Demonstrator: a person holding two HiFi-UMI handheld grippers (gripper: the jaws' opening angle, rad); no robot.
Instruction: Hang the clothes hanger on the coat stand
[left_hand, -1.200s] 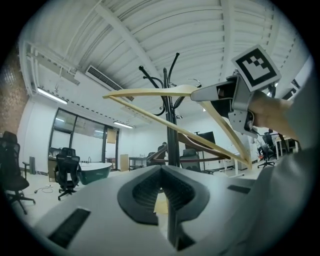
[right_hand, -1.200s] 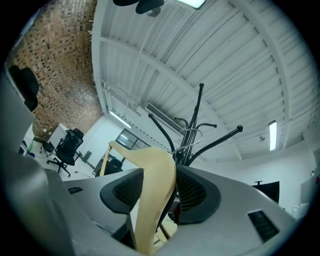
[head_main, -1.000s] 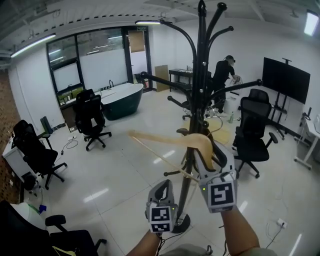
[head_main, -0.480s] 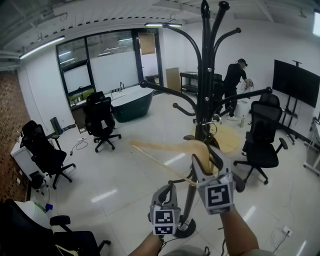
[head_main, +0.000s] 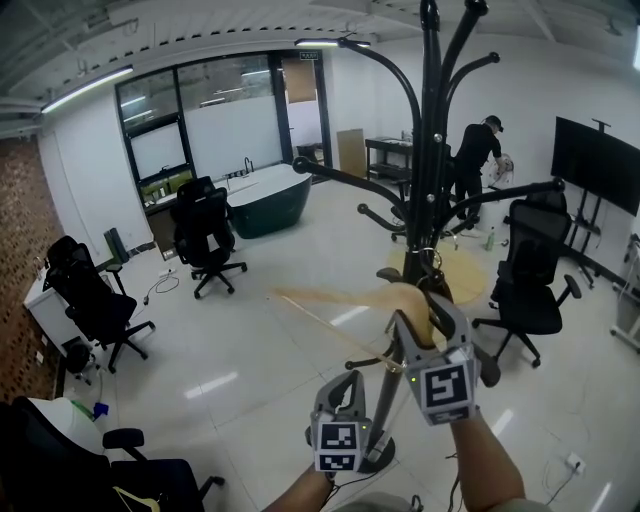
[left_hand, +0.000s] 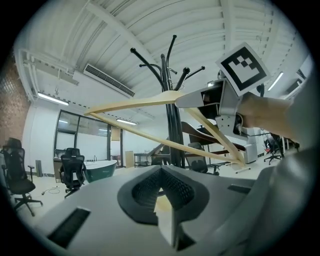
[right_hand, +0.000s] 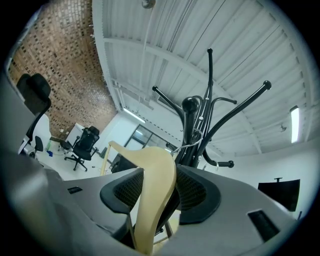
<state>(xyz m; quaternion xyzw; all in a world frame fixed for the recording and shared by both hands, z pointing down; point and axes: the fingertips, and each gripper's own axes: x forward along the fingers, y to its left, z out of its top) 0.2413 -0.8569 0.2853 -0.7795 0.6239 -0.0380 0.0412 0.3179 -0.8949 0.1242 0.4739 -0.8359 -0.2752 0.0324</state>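
Pinching smooth pale wooden hanger (head_main: 345, 301) by curved shoulder: right gripper (head_main: 424, 318), ribbed black pads pressing both faces. Hanger sitting just in front of black metal coat stand (head_main: 431, 150), not hung on any arm. Thin wire hook (right_hand: 192, 145) curling close beside stand's pole, under ball-tipped curved arms. Left gripper (head_main: 344, 382) hovering left of stand's pole, jaws pressed together, holding nothing.

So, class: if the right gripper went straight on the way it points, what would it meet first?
Probably the coat stand, its pole just beyond the hanger the right gripper holds; depth is unclear.
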